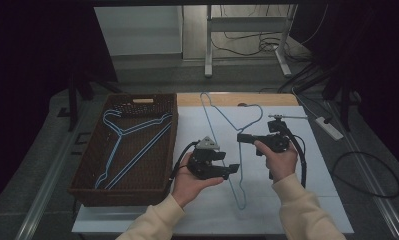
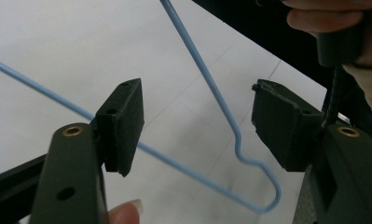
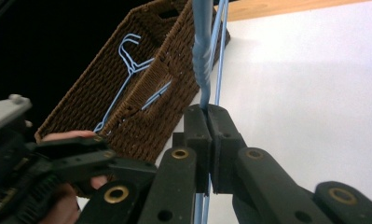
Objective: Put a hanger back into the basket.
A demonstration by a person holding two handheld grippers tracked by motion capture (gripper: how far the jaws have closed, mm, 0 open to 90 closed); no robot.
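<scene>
Left to right: brown woven wicker basket (image 1: 89, 165) at the table's left edge, two pale-blue wire hangers (image 1: 129, 145) already lying inside. Just right of it, left gripper (image 1: 232, 170) with jaws spread, nothing pinched — in the left gripper view the wire passes between the pads untouched.

Task item: thin pale-blue wire coat hanger (image 1: 227, 135), over the white table sheet (image 1: 317, 165), hook end pointing to the far side, one shoulder corner near the person. Right gripper (image 3: 207, 116) is clamped on the wire near the neck.

Handling guess — very light, springy, smooth coating, so it will pivot and slip in a single pinch. Best second hold: a straight run of the lower bar or the shoulder bend, pads square across the wire. Watch for snagging on the basket rim.
</scene>
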